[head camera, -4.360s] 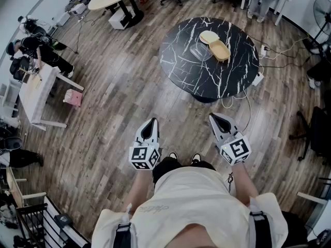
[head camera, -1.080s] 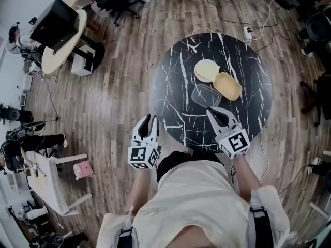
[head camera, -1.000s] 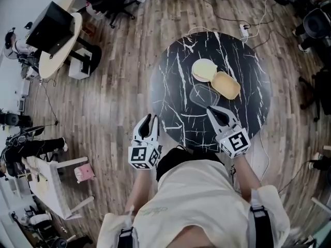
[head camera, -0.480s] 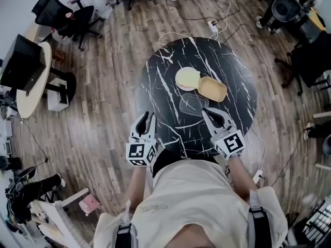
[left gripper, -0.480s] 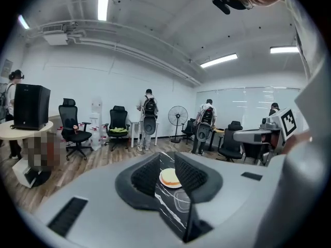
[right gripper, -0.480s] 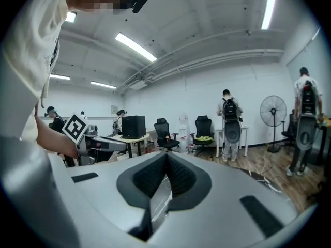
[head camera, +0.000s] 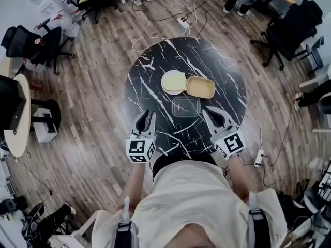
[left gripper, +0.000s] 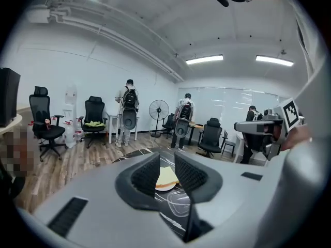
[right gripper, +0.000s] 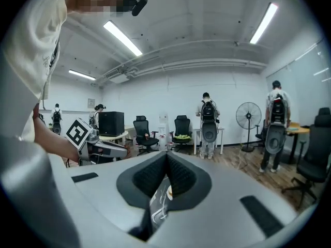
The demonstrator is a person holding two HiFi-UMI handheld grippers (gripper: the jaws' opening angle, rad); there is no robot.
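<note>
A round black marble table (head camera: 150,76) stands right in front of me. On it sit a white plate with a pale yellow slab (head camera: 173,81), a tan tray (head camera: 200,87) and a clear plastic box (head camera: 185,106). My left gripper (head camera: 146,113) hovers over the table's near left edge, its jaws a little open and empty. In the left gripper view the plate (left gripper: 166,179) and the clear box (left gripper: 178,203) show through the left gripper's (left gripper: 166,161) gap. My right gripper (head camera: 208,111) hangs over the near right edge, shut on nothing; the right gripper (right gripper: 166,159) shows its pads meeting.
Wood floor surrounds the table. Office chairs (head camera: 31,40) stand at the left and more chairs (head camera: 289,30) at the right. Power strips (head camera: 182,20) with cables lie beyond the table and by my right foot. People with backpacks (right gripper: 208,120) stand near a fan (right gripper: 248,115).
I have walked up to the marble table; it has come from far ahead to just under both grippers. The jaws of both grippers stand as before.
</note>
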